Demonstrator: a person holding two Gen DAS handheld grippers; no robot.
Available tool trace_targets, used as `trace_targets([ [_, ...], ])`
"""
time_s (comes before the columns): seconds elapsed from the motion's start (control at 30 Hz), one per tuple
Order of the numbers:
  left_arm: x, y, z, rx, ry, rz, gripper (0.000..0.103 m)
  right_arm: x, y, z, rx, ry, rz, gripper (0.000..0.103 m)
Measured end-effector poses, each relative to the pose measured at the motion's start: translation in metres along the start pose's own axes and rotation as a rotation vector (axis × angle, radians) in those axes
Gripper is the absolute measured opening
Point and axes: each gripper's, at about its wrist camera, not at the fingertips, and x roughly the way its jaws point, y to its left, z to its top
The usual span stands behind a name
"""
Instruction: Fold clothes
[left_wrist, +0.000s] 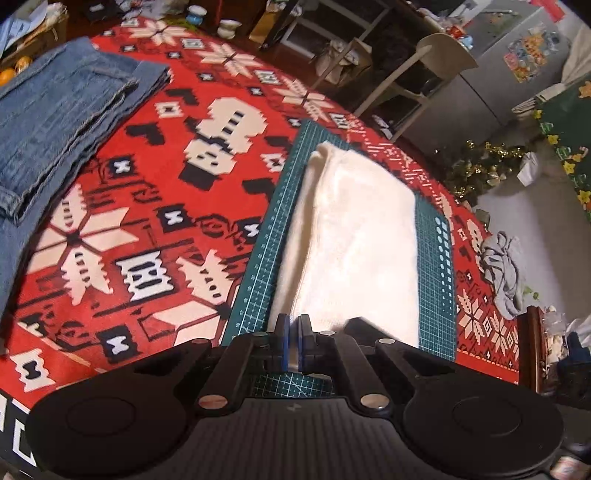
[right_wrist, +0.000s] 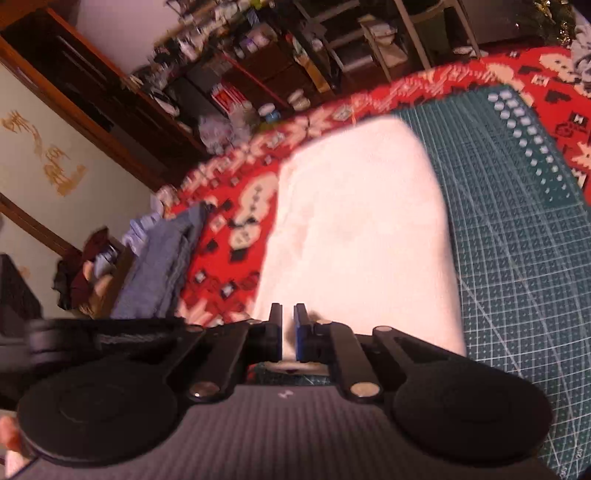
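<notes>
— Jeans (left_wrist: 55, 110) first, at the far left: a folded denim pile on the red patterned cloth (left_wrist: 147, 206), well apart from everything being handled.

— And next to the right?

— Green cutting mat (left_wrist: 258, 266), lying on that red cloth. A folded white garment (left_wrist: 351, 236) rests on it lengthways, its near edge reaching back to the claws.

— How does the left gripper (left_wrist: 294, 334) sit?

— Tilted steeply down over the mat's near end, fingers pointing along the garment. The blue pads (left_wrist: 284, 339) are drawn almost together, with a thin fold of the white fabric pinched between them.

— The right gripper (right_wrist: 288, 328)?

— Angled down too, a bit shallower. Its view is blurred, but the two fingers stand nearly closed with white cloth showing in the narrow slit, so it grips the same garment's near edge. In that view the garment lies partly on the mat and partly over the red cloth to its left, and the denim pile shows further left.

— Any hand visible?

— Fingers (right_wrist: 94, 284) show blurred at the left edge, beside the denim.
</notes>
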Motion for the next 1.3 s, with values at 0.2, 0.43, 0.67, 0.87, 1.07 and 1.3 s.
trace_targets([
  [0.2,0.004,-0.003,-0.002,0.022,0.003,0.027,0.005,0.001,-0.006,-0.009,-0.006,0.024,-0.017,0.002],
  [0.43,0.004,-0.005,-0.004,0.045,0.007,0.045,0.005,-0.029,-0.046,-0.005,0.121,-0.013,-0.024,0.005],
  [0.67,0.003,-0.004,-0.003,0.034,0.009,0.047,0.006,-0.029,-0.065,0.002,0.183,-0.027,-0.031,0.005],
  [0.87,0.002,-0.004,-0.004,0.037,0.006,0.054,0.006,-0.039,-0.079,-0.009,0.202,-0.036,-0.083,0.000],
  [1.07,-0.008,-0.003,-0.004,0.019,-0.011,0.024,0.007,-0.069,-0.090,-0.010,0.241,-0.117,-0.058,0.010],
  [1.3,-0.010,0.000,0.002,-0.001,-0.048,0.016,0.023,-0.062,-0.096,-0.004,0.231,-0.113,-0.068,0.030],
])
